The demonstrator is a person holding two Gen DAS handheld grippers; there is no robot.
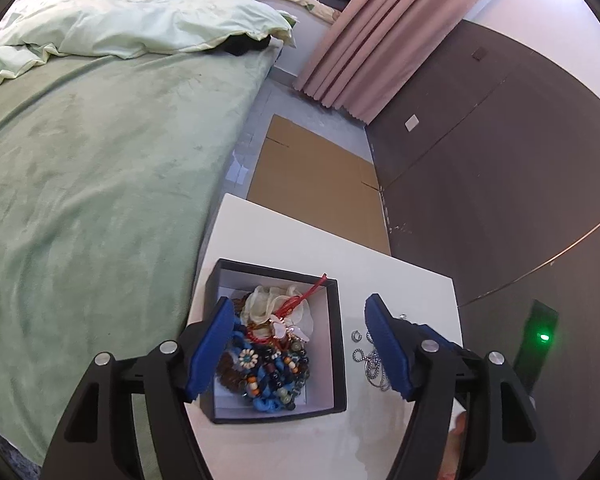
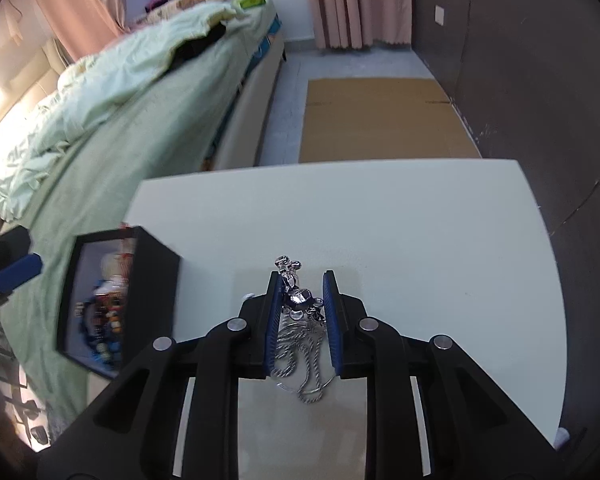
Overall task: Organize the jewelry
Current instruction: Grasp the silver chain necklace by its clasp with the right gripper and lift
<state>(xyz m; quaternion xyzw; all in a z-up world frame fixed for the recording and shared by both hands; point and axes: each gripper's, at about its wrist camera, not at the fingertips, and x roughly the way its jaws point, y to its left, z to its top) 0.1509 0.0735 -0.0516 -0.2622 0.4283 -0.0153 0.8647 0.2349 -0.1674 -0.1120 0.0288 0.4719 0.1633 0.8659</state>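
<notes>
A black box (image 1: 338, 344) with a white inside stands on the white table (image 1: 300, 236). It holds a heap of beaded bracelets (image 1: 268, 372), pale fabric and a red cord. My left gripper (image 1: 299, 302) hovers over it, open, with nothing pressed between the blue pads. In the right wrist view my right gripper (image 2: 301, 276) is shut on a silver necklace (image 2: 298, 300); its charms bunch between the pads and the chain dangles below. The box (image 2: 156, 292) appears blurred to the left. In the left wrist view, silver chain (image 1: 374, 364) shows beside the left gripper's right finger.
A small metal ring (image 1: 356, 336) lies on the table right of the box. A bed with a green blanket (image 1: 100, 180) borders the table on the left. Flat cardboard (image 2: 380, 120) lies on the floor beyond, with a dark wall (image 2: 520, 80) to the right.
</notes>
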